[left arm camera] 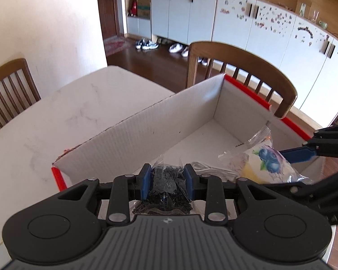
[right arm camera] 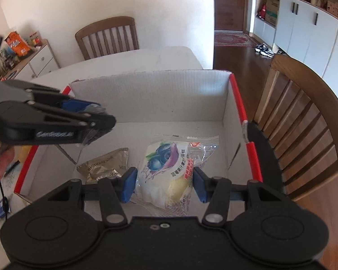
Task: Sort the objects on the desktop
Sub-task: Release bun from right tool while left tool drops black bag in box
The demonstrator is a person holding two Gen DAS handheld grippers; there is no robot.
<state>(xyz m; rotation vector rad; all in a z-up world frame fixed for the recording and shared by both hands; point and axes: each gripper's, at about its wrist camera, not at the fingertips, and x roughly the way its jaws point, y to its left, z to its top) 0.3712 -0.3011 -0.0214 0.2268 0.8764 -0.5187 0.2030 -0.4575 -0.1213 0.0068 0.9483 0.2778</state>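
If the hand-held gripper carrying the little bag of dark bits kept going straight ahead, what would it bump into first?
Probably the white floor of the cardboard box. The left hand-held gripper, shut on the bag of dark bits, points down into it; depth is hard to judge.

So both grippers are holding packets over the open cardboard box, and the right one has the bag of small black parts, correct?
Not quite. The right gripper holds the blueberry snack packet, as the right wrist view shows. The bag of small black parts is in the left gripper. Both are over the open cardboard box.

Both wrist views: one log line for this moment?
left gripper shut on bag of black bits | right gripper shut on blueberry snack pack | both over box
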